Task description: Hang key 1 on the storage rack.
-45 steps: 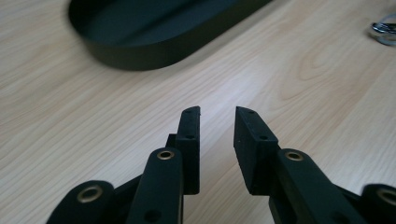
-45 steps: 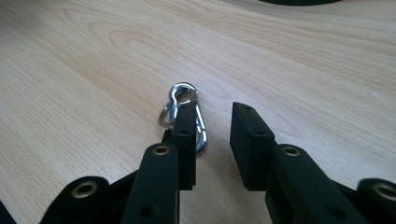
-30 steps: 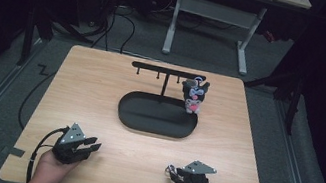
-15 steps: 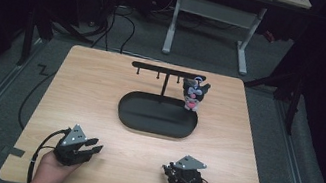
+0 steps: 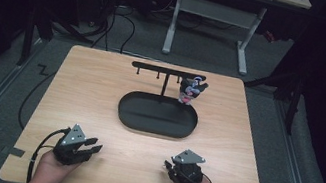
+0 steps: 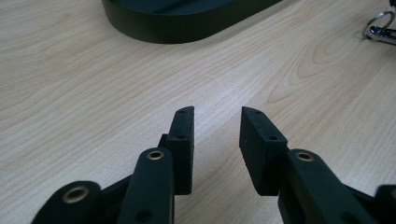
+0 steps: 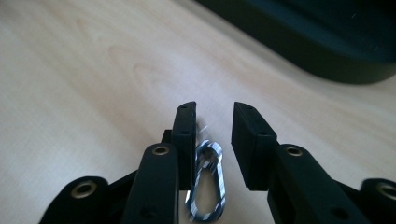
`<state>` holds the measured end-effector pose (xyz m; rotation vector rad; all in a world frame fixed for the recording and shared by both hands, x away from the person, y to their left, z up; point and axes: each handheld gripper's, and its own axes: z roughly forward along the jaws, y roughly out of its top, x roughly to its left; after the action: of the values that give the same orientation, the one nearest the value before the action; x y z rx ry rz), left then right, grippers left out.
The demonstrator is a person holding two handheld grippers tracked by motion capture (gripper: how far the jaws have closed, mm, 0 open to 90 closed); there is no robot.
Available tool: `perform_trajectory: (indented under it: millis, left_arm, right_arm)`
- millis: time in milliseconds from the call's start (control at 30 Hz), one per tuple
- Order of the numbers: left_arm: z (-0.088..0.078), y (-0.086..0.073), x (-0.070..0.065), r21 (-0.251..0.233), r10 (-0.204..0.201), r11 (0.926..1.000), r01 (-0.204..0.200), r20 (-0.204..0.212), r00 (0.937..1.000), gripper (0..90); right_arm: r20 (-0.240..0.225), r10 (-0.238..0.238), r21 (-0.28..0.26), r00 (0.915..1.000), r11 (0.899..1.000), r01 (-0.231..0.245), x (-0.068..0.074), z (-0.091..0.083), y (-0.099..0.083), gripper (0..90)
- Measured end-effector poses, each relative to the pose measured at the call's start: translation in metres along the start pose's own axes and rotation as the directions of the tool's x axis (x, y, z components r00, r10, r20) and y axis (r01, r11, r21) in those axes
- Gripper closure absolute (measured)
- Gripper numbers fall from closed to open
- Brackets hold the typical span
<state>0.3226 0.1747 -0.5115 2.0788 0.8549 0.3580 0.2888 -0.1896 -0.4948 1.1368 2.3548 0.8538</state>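
The silver carabiner clip (image 7: 208, 186) lay on the wooden table (image 5: 100, 90) near your edge, between the jaws of your right gripper (image 7: 212, 122). It sat close against the left pad, though whether it touched that pad could not be told, and a clear gap remained to the right pad. Those jaws had just been closing, yet the pads (image 7: 184, 135) were not pressing on the clip, whose outline was blurred and whose lower end was cut off at the bottom of the right gripper view. Your left gripper (image 6: 215, 122) hung low over bare wood with its jaws apart and nothing between them; they had just been opening. Beyond both stood the black oval tray (image 5: 122, 109), its rack (image 5: 165, 69) bearing a small dangling charm (image 5: 190, 91), too small to make out.
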Motion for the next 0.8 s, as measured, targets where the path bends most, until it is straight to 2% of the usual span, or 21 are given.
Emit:
perform_trajectory:
  millis: [33, 133, 233, 333, 433, 467, 533, 567, 600, 633, 667, 700, 733, 800]
  left_arm:
    - [0.001, 0.000, -0.001, 0.002, 0.003, 1.0000, -0.003, -0.002, 1.0000, 66.0]
    - [0.001, 0.000, -0.002, 0.003, 0.009, 1.0000, -0.009, 0.001, 1.0000, 66.0]
    - [0.001, 0.001, -0.003, 0.006, 0.014, 0.9999, -0.014, 0.001, 0.9999, 65.8]
    - [0.001, 0.001, -0.003, 0.006, 0.012, 0.9999, -0.012, 0.001, 0.9999, 65.6]
    - [0.002, 0.000, -0.002, 0.007, 0.012, 0.9999, -0.012, -0.001, 0.9999, 65.5]
    - [0.002, 0.000, -0.002, 0.007, 0.012, 0.9999, -0.012, -0.002, 0.9999, 65.2]
    - [0.002, 0.000, -0.002, 0.006, 0.011, 0.9999, -0.011, -0.003, 0.9999, 65.2]
    - [0.002, 0.000, -0.001, 0.009, 0.013, 0.9999, -0.013, -0.001, 0.9999, 65.2]
    - [0.002, 0.000, -0.001, 0.009, 0.013, 0.9999, -0.013, -0.001, 0.9999, 65.2]
    - [0.002, 0.001, -0.001, 0.009, 0.018, 0.9998, -0.018, -0.001, 0.9998, 65.2]
    - [0.002, 0.001, -0.001, 0.009, 0.018, 0.9998, -0.018, -0.001, 0.9998, 65.1]
    - [0.002, 0.001, -0.002, 0.007, 0.023, 0.9997, -0.022, -0.003, 0.9997, 65.1]
    - [0.002, 0.001, -0.002, 0.007, 0.023, 0.9997, -0.022, -0.003, 0.9997, 65.0]
    - [0.002, 0.001, -0.002, 0.007, 0.030, 0.9995, -0.030, -0.003, 0.9996, 64.7]
  right_arm:
    - [0.004, -0.007, 0.013, 1.0000, 1.000, 0.007, 0.006, -0.002, -0.008, 72.8]
    - [0.011, 0.007, 0.025, 0.9999, 1.000, -0.007, 0.009, -0.003, -0.017, 72.5]
    - [0.018, 0.053, 0.032, 0.9985, 0.998, -0.053, 0.004, 0.000, -0.019, 64.4]
    - [0.013, 0.065, 0.028, 0.9978, 0.997, -0.065, 0.000, 0.001, -0.017, 64.6]
    - [-0.001, 0.056, 0.048, 0.9984, 0.997, -0.056, -0.005, 0.004, -0.012, 70.1]
    - [-0.034, 0.058, 0.060, 0.9977, 0.997, -0.056, -0.008, 0.006, -0.010, 73.4]
    - [-0.043, 0.053, 0.074, 0.9977, 0.996, -0.050, -0.009, 0.007, -0.008, 74.3]
    - [-0.053, 0.041, 0.109, 0.9978, 0.993, -0.035, -0.009, 0.008, -0.005, 75.4]
    - [-0.053, 0.041, 0.109, 0.9978, 0.993, -0.035, -0.009, 0.008, -0.005, 75.4]
    - [-0.064, 0.019, 0.134, 0.9978, 0.991, -0.010, -0.011, 0.009, -0.001, 76.9]
    - [-0.064, 0.019, 0.134, 0.9978, 0.991, -0.010, -0.011, 0.009, -0.001, 76.9]
    - [-0.084, 0.019, 0.162, 0.9963, 0.987, -0.005, -0.012, 0.010, 0.003, 78.0]
    - [-0.084, 0.019, 0.162, 0.9963, 0.987, -0.005, -0.012, 0.010, 0.003, 78.0]
    - [-0.096, 0.013, 0.203, 0.9953, 0.979, 0.007, -0.014, 0.012, 0.007, 78.7]
